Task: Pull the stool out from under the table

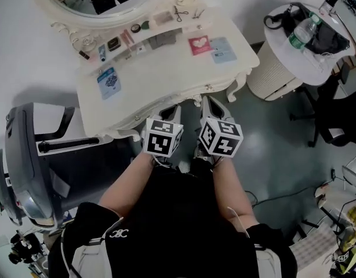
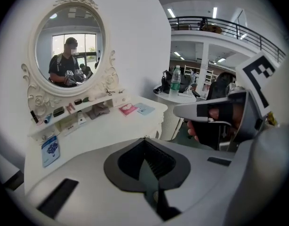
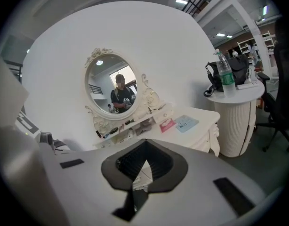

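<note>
No stool shows in any view; the space under the white dressing table (image 1: pixel 166 80) is hidden by its top and by my arms. Both grippers are held side by side at the table's front edge, pointing towards it. My left gripper (image 1: pixel 169 113) is shut with nothing in it, its marker cube just behind. My right gripper (image 1: pixel 209 106) is also shut and empty. In the left gripper view the jaws (image 2: pixel 145 145) are aimed over the tabletop (image 2: pixel 111 131). In the right gripper view the jaws (image 3: pixel 145 144) face the oval mirror (image 3: pixel 114 86).
Cosmetics line the table's shelf (image 1: pixel 131 36), with a pink card (image 1: pixel 199 44) and blue cards (image 1: pixel 223 50) on top. A round ribbed side table (image 1: pixel 276 68) with a water bottle (image 1: pixel 302 32) stands right, beside a black chair (image 1: pixel 340 114). A grey hooded machine (image 1: pixel 27 161) stands left.
</note>
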Action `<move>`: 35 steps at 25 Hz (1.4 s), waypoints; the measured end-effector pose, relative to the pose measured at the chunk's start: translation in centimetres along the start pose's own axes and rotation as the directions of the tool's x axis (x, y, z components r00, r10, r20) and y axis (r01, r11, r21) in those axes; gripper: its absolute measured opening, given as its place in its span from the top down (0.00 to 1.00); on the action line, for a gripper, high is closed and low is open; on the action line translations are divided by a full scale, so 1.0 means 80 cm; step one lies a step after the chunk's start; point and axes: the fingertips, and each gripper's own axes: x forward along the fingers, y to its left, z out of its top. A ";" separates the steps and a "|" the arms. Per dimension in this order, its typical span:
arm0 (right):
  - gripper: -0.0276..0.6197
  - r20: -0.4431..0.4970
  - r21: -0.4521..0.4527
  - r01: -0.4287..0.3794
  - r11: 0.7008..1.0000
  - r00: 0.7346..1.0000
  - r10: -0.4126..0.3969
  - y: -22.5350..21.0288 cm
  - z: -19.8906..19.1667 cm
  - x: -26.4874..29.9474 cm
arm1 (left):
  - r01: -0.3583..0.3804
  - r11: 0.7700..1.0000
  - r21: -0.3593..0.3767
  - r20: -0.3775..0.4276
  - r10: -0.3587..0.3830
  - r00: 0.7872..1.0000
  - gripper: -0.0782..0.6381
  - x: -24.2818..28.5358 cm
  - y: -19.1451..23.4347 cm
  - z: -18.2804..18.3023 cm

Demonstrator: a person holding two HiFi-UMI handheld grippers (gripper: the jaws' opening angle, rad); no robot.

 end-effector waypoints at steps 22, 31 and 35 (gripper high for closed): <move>0.95 -0.100 0.234 0.256 0.938 0.966 -0.238 -0.072 -0.242 0.028 | 0.228 0.953 0.200 -0.342 -0.150 0.928 0.89 0.083 0.010 -0.203; 0.95 -0.113 0.252 0.203 0.946 0.977 -0.180 -0.126 -0.385 0.130 | 0.215 0.948 0.236 -0.388 -0.112 0.915 0.89 0.213 0.029 -0.295; 0.95 -0.137 0.355 0.169 0.919 0.982 -0.127 -0.151 -0.441 0.163 | 0.197 0.938 0.286 -0.426 -0.060 0.903 0.89 0.269 0.052 -0.336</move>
